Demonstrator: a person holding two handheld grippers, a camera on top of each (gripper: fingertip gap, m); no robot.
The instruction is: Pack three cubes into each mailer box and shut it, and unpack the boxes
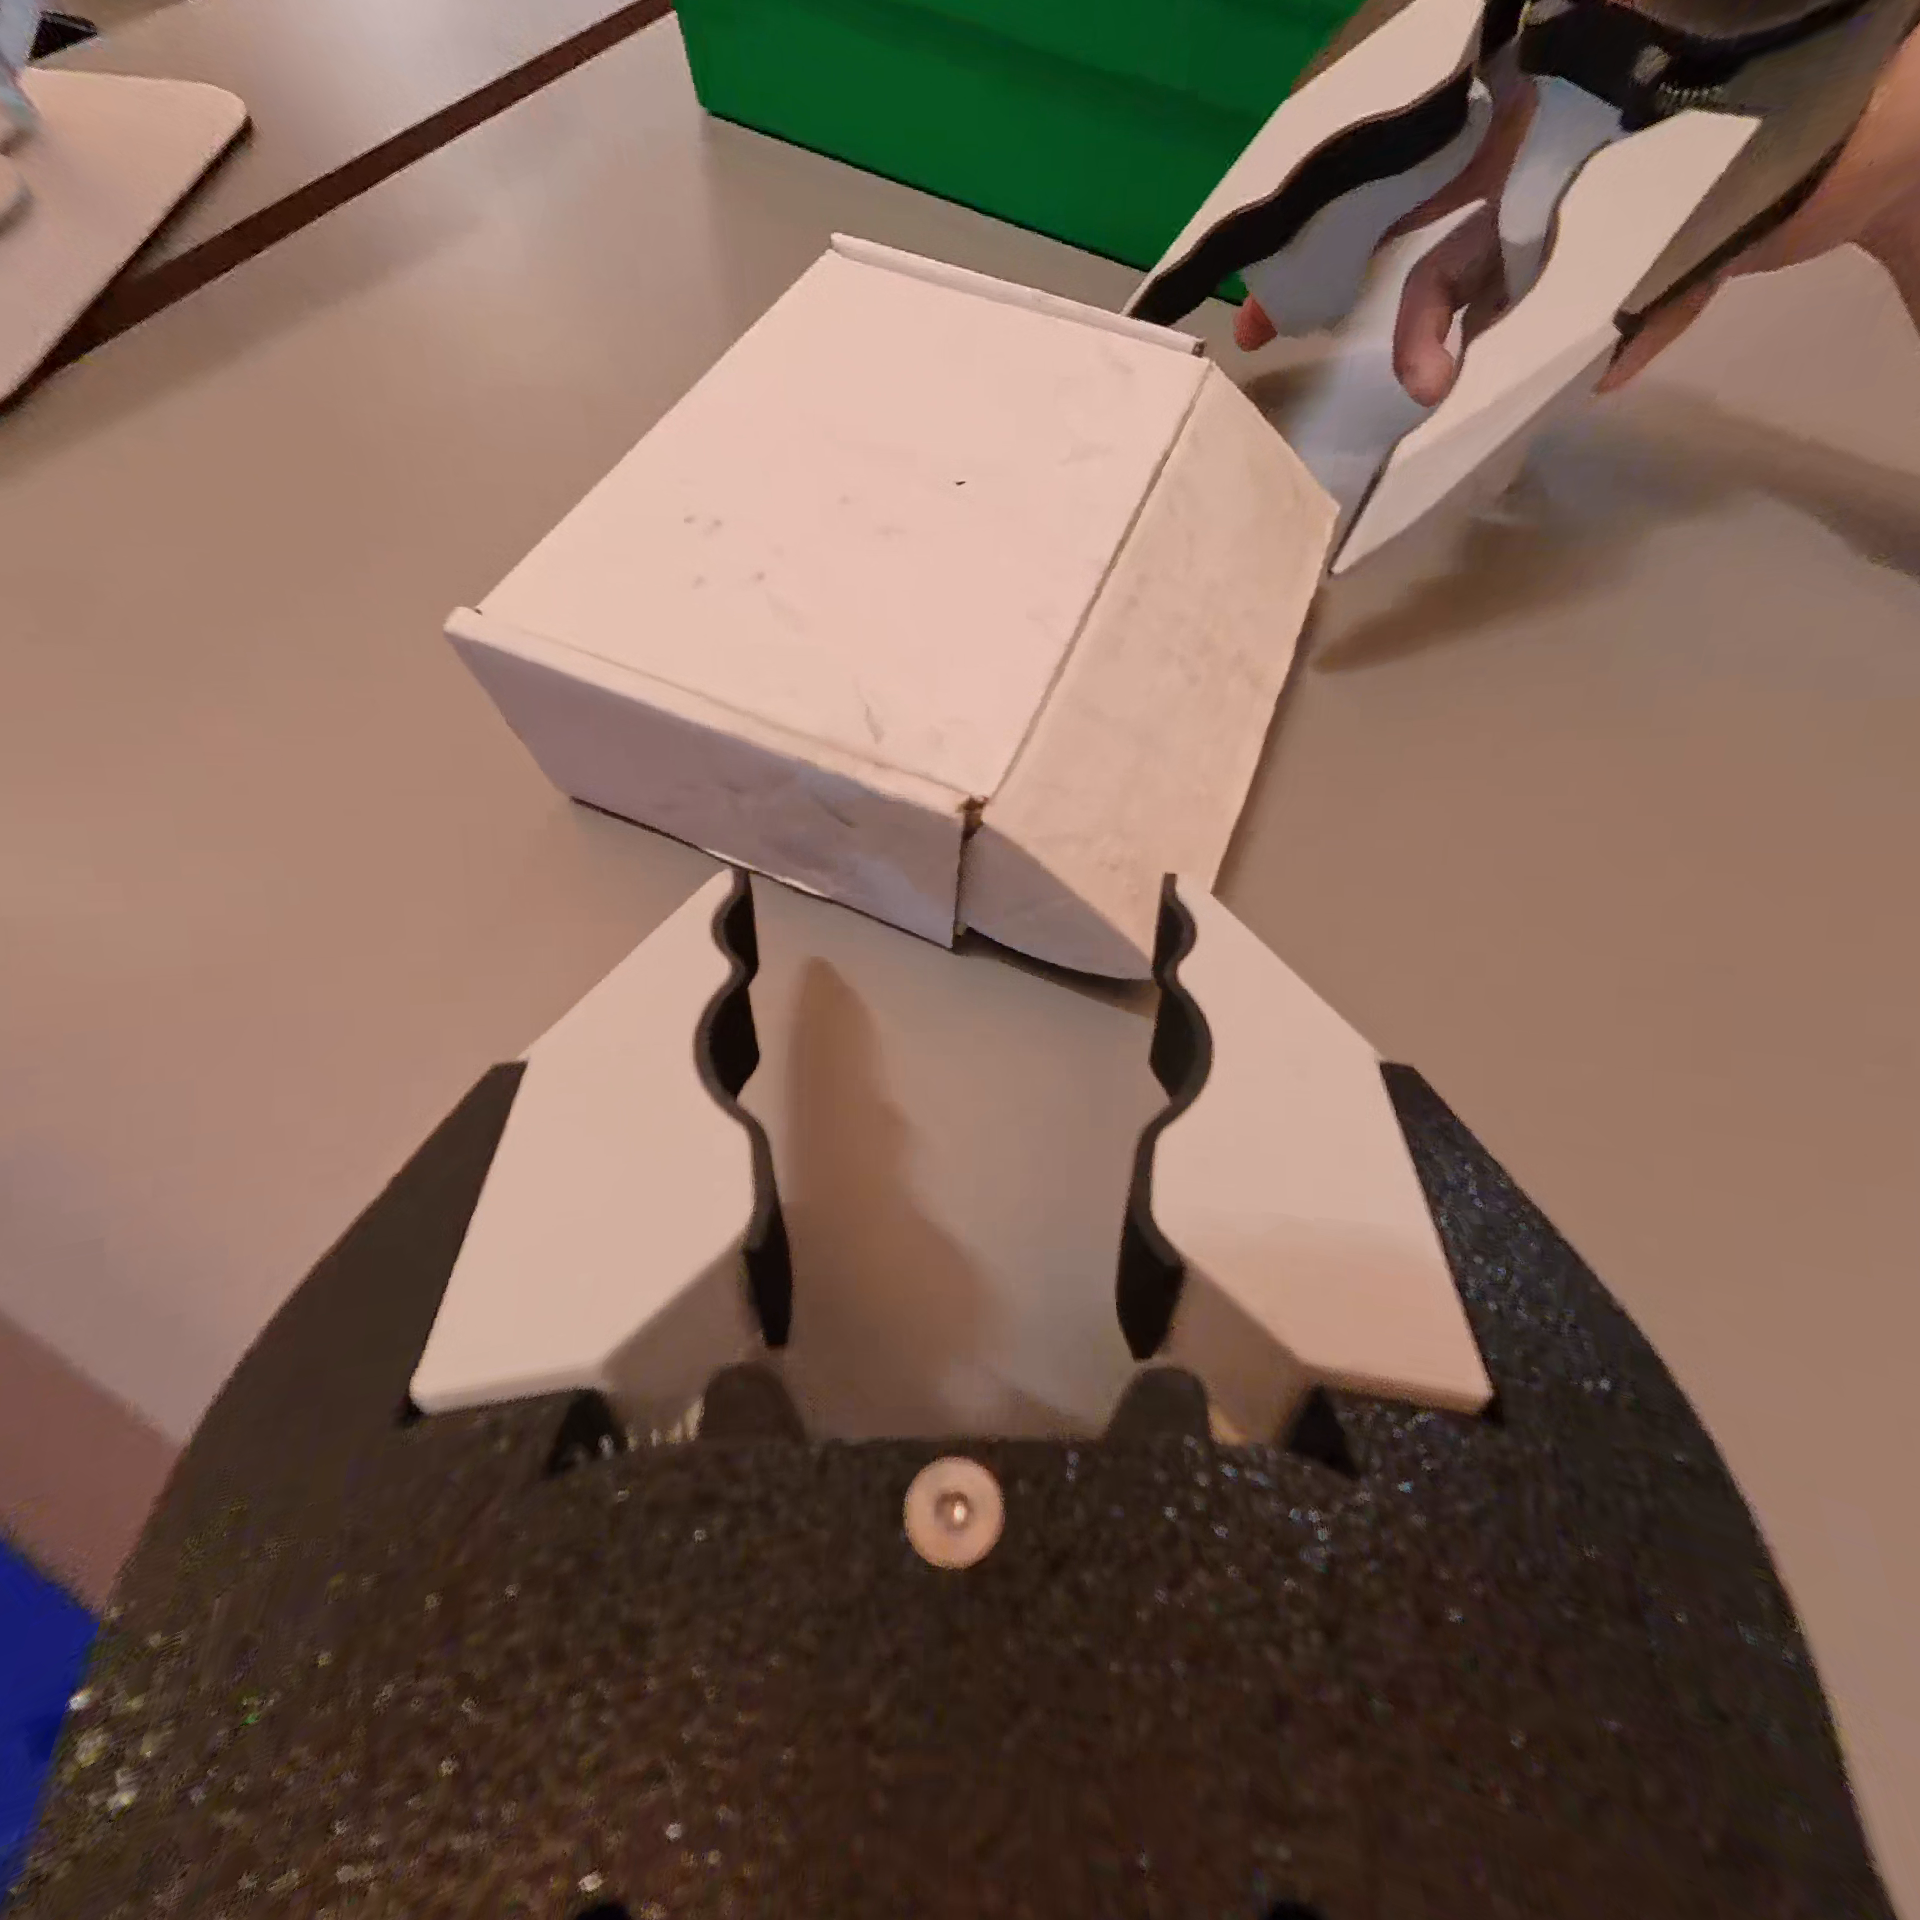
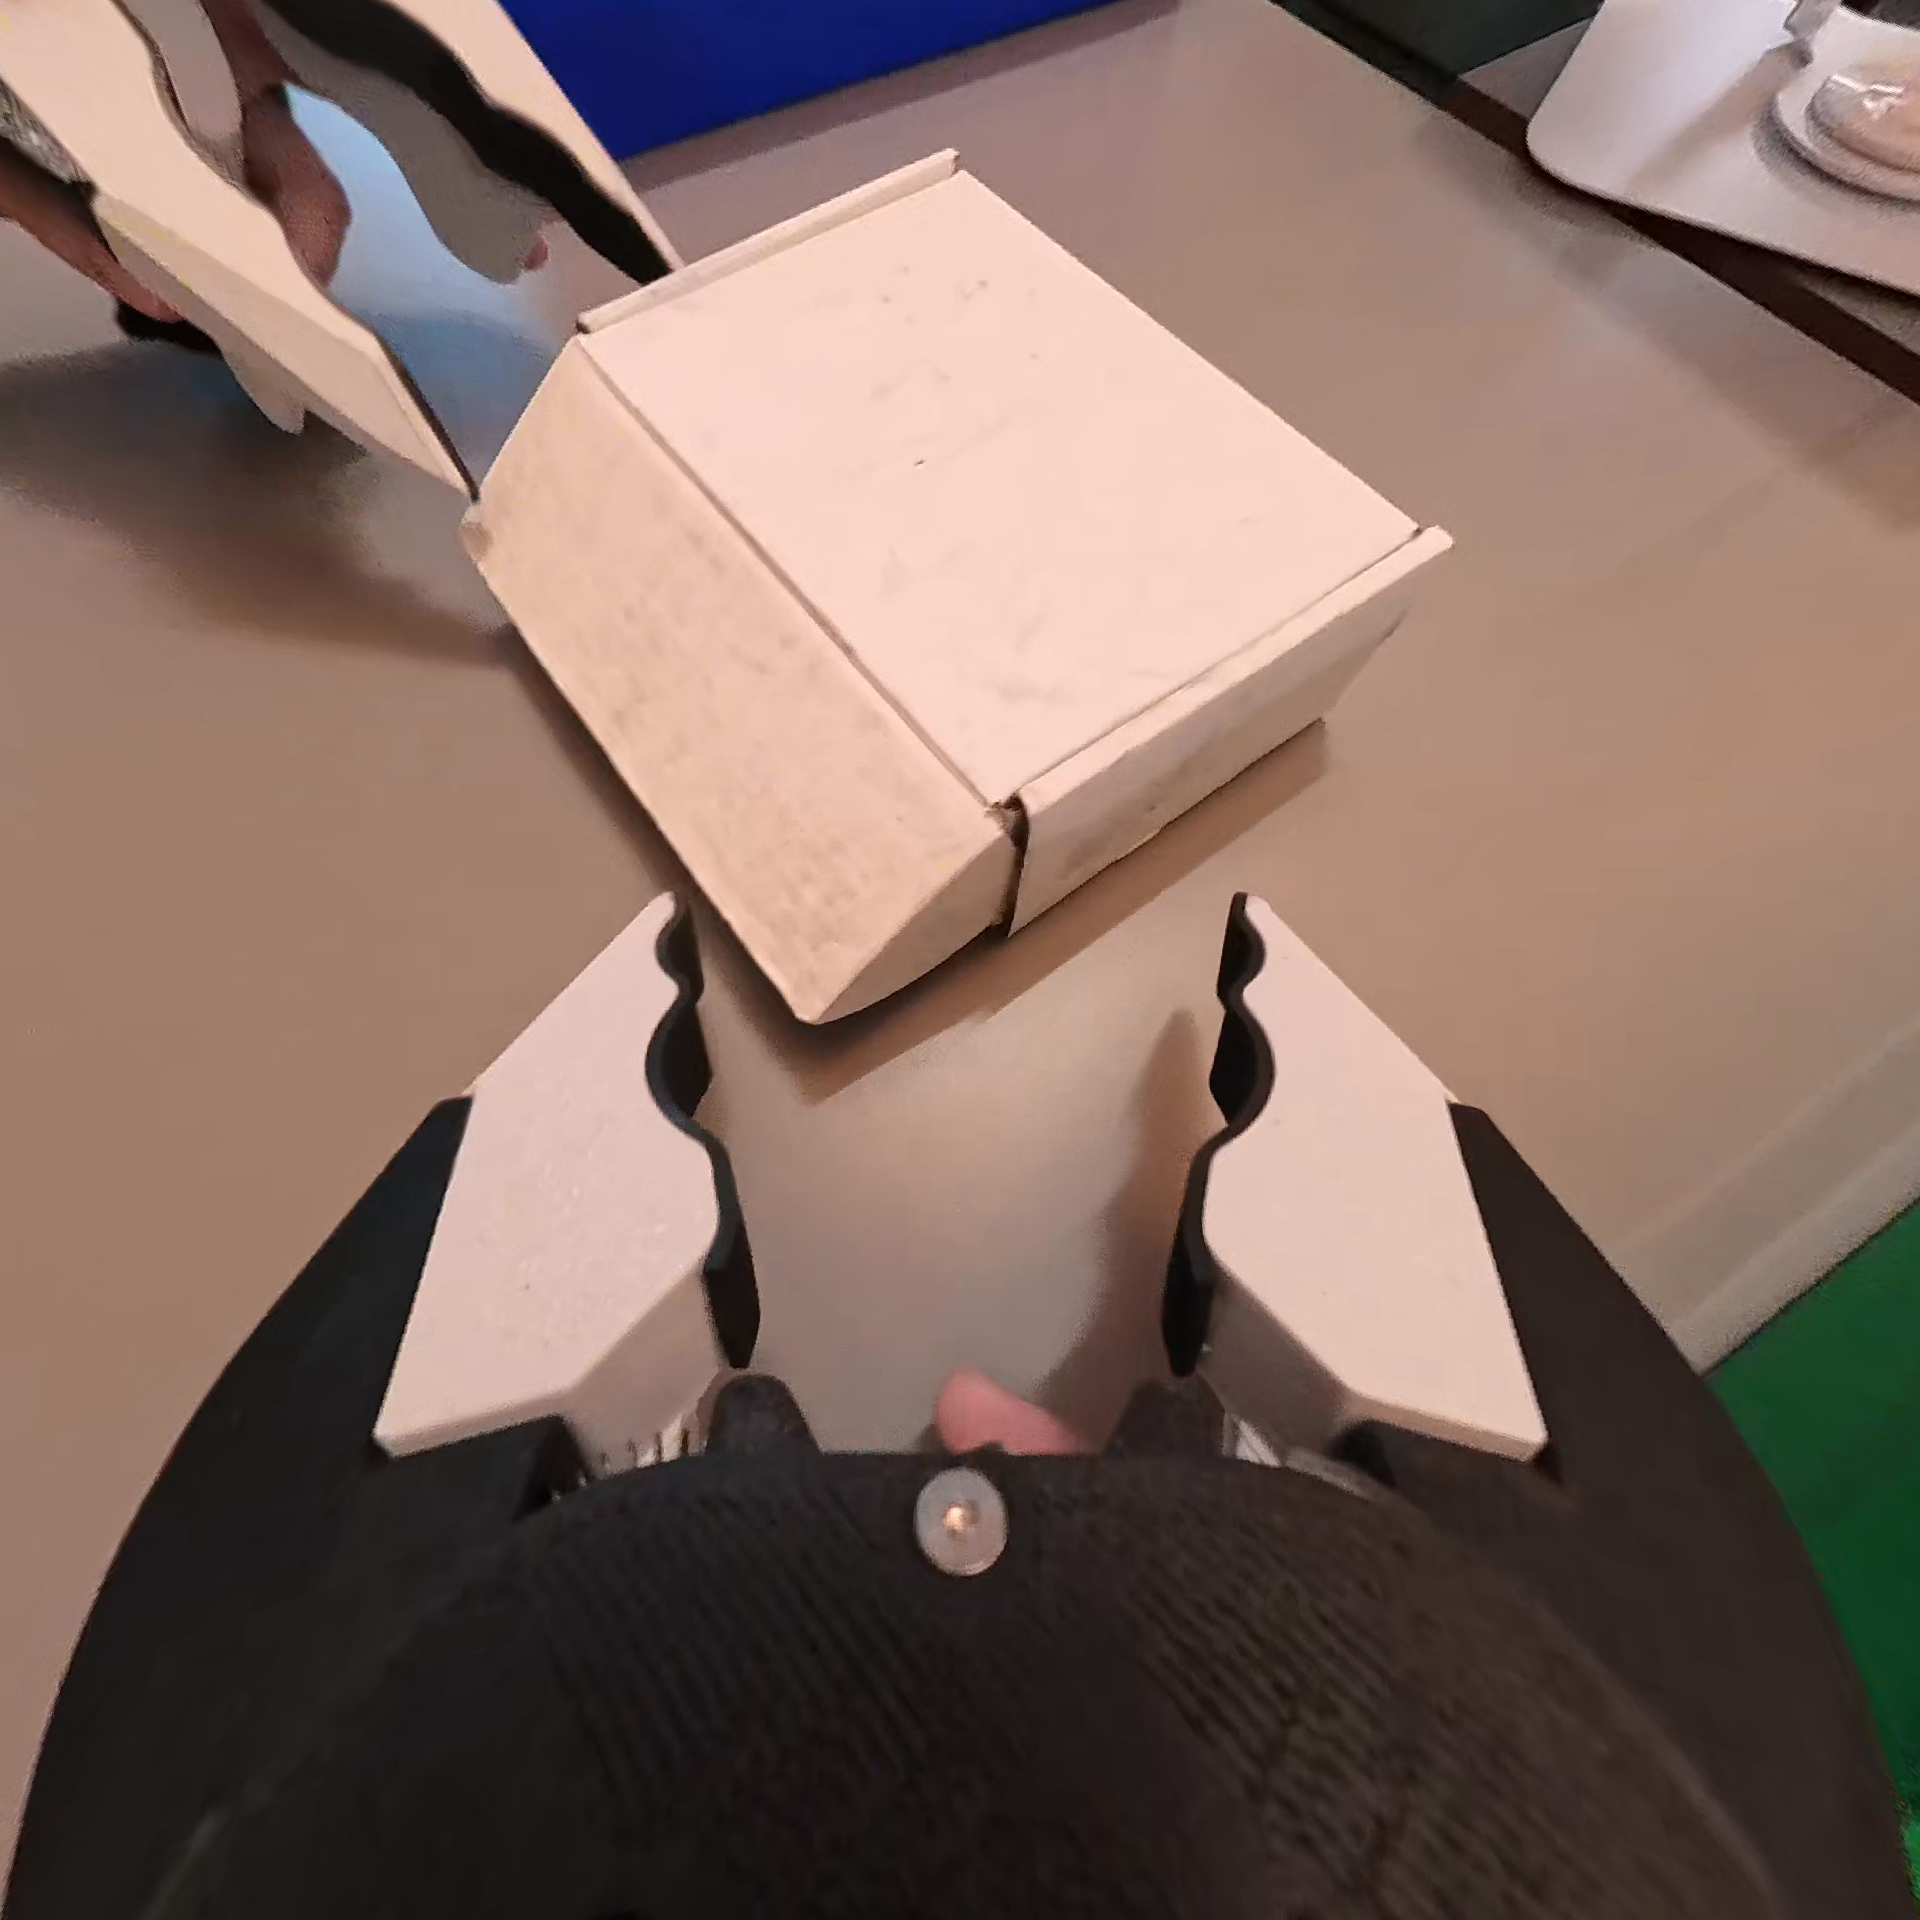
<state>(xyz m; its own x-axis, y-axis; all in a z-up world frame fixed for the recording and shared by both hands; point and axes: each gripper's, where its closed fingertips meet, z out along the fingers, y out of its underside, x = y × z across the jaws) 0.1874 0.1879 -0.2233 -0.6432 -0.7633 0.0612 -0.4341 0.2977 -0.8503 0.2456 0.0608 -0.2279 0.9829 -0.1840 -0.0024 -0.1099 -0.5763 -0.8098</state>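
we hold our left gripper (image 1: 956, 925) and right gripper (image 2: 961, 945) at opposite ends of the closed white mailer box (image 1: 894, 592) on the grey table (image 1: 1558, 935), jaws spread and empty, seemingly flanking it to steady and open it.

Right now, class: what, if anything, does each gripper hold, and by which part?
Nothing. The left gripper and right gripper are both open, short of the closed white mailer box.
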